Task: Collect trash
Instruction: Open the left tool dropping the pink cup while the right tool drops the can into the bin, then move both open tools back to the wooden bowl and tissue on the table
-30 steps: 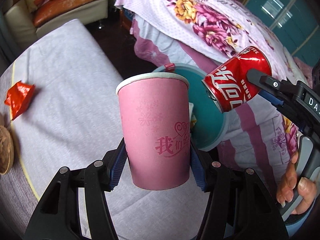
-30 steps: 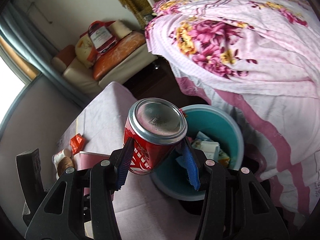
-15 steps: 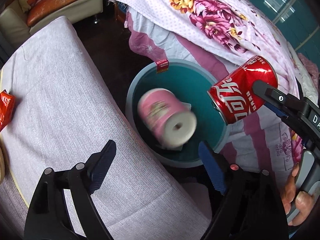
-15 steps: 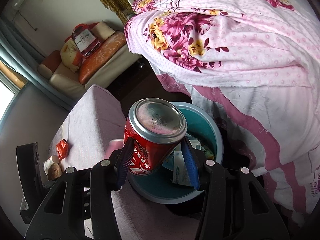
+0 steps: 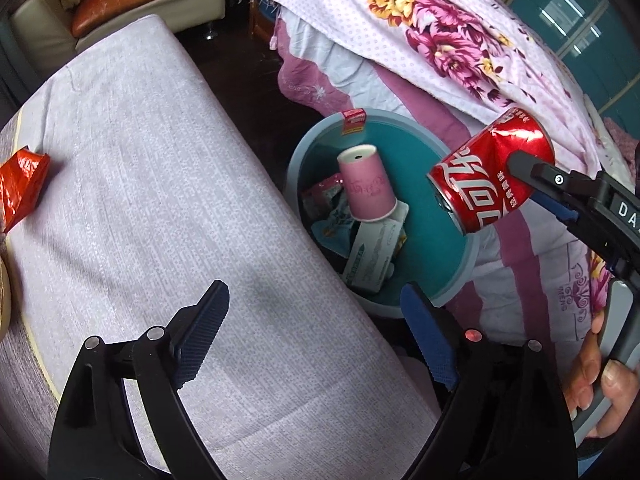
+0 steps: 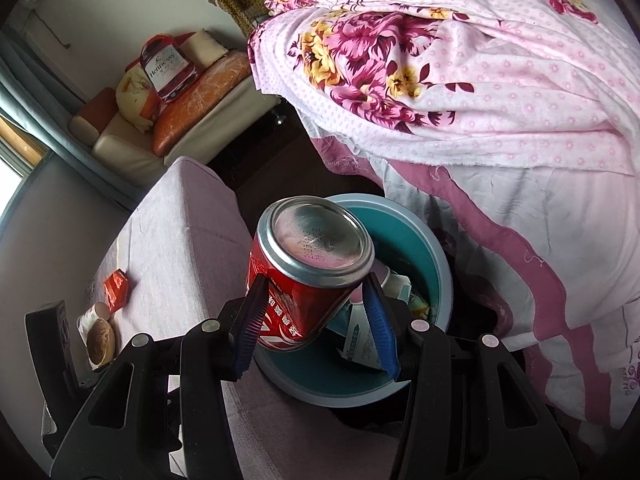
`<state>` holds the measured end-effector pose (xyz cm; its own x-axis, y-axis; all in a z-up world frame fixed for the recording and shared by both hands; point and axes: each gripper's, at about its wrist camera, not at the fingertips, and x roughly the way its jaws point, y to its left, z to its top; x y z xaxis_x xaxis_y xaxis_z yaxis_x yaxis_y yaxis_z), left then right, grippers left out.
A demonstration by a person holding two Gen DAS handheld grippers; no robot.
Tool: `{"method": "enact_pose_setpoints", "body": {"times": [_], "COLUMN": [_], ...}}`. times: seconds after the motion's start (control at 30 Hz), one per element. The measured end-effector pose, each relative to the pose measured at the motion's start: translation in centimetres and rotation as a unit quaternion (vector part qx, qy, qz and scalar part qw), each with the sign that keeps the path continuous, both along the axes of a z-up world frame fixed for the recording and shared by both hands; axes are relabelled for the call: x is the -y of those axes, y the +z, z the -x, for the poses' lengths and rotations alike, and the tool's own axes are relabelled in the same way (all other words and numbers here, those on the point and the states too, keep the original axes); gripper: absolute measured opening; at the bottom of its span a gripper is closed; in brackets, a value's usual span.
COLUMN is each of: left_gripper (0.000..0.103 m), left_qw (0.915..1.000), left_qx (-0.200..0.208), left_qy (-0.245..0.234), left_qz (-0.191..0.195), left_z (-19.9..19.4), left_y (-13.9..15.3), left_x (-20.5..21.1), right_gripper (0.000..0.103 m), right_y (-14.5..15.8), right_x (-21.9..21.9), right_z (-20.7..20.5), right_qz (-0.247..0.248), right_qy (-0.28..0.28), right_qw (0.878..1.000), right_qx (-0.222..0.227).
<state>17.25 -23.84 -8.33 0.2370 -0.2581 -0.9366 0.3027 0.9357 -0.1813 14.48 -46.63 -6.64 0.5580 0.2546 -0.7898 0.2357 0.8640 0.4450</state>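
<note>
My left tongs (image 5: 316,328) have just been opening and now stand wide apart, nothing between the pads, hanging over the edge of the grey-covered table (image 5: 160,200) and the near rim of the bin. My right tongs (image 6: 316,320) are clamped on one red can (image 6: 304,280), pads pressing its sides, its silver bottom turned up at the camera; from the left view the same can (image 5: 488,176) sits tilted over the far side of the bin, with my right hand (image 5: 596,388) wrapped round the handle. Just beyond and below both tongs is the one teal bin (image 5: 304,156), standing between the table and the bed. Inside it, one pink paper cup (image 5: 366,184) lies base-up on a heap of wrappers and a white-green carton (image 5: 372,256). Out on the table, well left of my open tongs, one crumpled red wrapper (image 5: 22,188). Farther off, the flowered quilt (image 6: 440,72) on the bed, and a sofa (image 6: 168,120) at the back.
</note>
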Motion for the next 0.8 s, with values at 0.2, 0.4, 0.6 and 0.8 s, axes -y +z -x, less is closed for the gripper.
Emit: {"method": "enact_pose_setpoints", "body": {"times": [0.2, 0.4, 0.6, 0.8], "left_gripper": [0.088, 0.088, 0.088, 0.088], "left_qw": [0.9999, 0.9997, 0.9991, 0.9983], "left_qx": [-0.002, -0.005, -0.008, -0.006], "left_qy": [0.009, 0.019, 0.032, 0.048], "left_qz": [0.008, 0.018, 0.026, 0.034], "left_z": [0.1, 0.2, 0.6, 1.0], "left_y": [0.1, 0.1, 0.1, 0.3], "left_x": [-1.2, -2.3, -3.9, -6.1], "right_gripper": [0.047, 0.061, 0.077, 0.077], "right_y": [-0.4, -0.5, -0.1, 0.7], "right_x": [-1.0, -1.6, -3.2, -5.5], "right_z": [-0.4, -0.6, -0.8, -1.2], "right_qz": [0.005, 0.004, 0.008, 0.026], "right_qy": [0.001, -0.002, 0.009, 0.031], "right_qw": [1.0, 1.0, 1.0, 0.999], "right_qx": [-0.02, -0.022, -0.027, -0.034]}}
